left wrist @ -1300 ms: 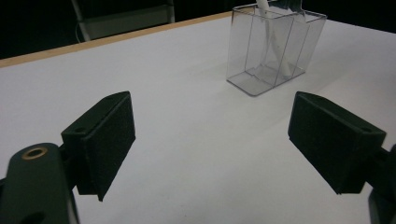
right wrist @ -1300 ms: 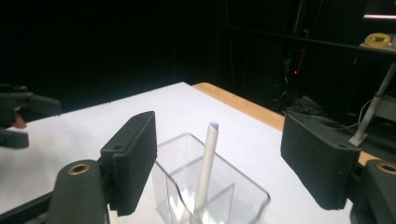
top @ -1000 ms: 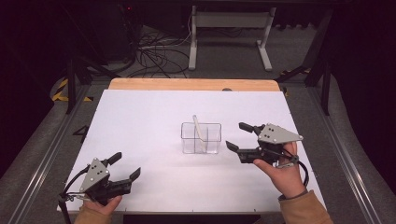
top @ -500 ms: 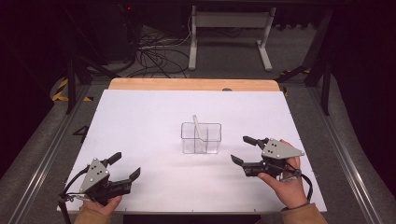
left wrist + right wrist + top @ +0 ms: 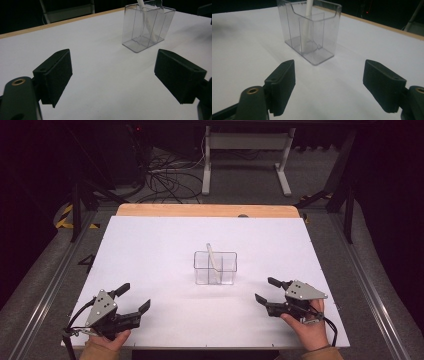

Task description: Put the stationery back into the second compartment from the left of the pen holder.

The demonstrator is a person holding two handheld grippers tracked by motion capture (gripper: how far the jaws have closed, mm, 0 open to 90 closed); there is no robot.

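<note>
The right gripper (image 5: 267,290) pulled back from the clear box (image 5: 215,268). It dropped low toward the table's (image 5: 150,245) near edge.

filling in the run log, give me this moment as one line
left hand-held gripper: open, near table edge | right hand-held gripper: open, empty | clear divided holder: mid-table, upright | white stick: leaning inside holder

White table (image 5: 150,250); grey floor (image 5: 45,265); cables (image 5: 165,175); desk frame (image 5: 245,150) behind.

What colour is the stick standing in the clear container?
White stick; the right gripper view shows it best.
</note>
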